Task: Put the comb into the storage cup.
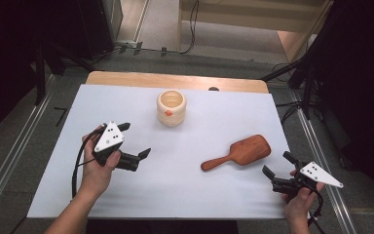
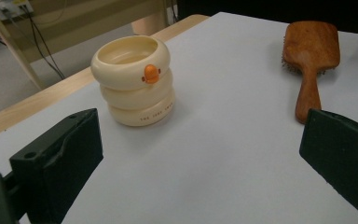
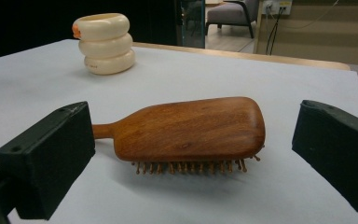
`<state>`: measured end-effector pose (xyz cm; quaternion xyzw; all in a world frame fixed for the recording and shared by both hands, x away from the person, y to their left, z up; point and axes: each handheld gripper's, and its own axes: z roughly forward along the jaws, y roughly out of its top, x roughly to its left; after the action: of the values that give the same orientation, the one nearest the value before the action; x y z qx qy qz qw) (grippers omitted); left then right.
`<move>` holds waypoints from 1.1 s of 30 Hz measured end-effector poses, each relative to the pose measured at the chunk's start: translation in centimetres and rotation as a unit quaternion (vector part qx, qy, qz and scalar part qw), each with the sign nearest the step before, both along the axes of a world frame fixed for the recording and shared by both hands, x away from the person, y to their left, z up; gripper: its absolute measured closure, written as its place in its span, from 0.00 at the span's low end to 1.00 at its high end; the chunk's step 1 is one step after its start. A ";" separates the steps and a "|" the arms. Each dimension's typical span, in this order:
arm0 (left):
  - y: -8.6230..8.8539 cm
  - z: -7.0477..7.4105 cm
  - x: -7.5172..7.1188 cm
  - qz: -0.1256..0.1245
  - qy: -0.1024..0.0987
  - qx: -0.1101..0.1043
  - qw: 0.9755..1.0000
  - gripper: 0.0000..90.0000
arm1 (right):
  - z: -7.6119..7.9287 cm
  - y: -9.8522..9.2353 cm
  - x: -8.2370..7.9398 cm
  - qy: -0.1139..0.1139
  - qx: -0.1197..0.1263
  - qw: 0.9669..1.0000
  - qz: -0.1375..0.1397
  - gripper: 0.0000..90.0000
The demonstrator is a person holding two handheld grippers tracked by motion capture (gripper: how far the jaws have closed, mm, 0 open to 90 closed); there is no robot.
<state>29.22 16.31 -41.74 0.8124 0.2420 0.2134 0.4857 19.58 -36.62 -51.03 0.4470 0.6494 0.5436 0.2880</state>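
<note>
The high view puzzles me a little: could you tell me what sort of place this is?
Probably a recording studio or lab: a white-covered table between dark curtains, metal floor rails, and loose cables on the floor beyond.

The cup [image 1: 171, 107] is sitting on the table [image 1: 126, 195] at twelve o'clock. The brush [image 1: 237, 152] is lying well apart from it, at four o'clock.

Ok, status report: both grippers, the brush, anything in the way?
Left gripper open, empty. Right gripper open, empty, near the brush. Brush bristles-down on the table, untouched. Cup far off, path clear.
</note>
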 end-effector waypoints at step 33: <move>-4.8 0.1 1.9 -0.046 0.019 0.018 0.999 0.00 | -0.1 0.0 0.1 0.000 0.003 1.000 0.004 0.00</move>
<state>31.12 11.48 -41.67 0.8355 0.2098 0.1795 0.4751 19.65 -36.66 -51.09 0.4454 0.6495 0.5468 0.2840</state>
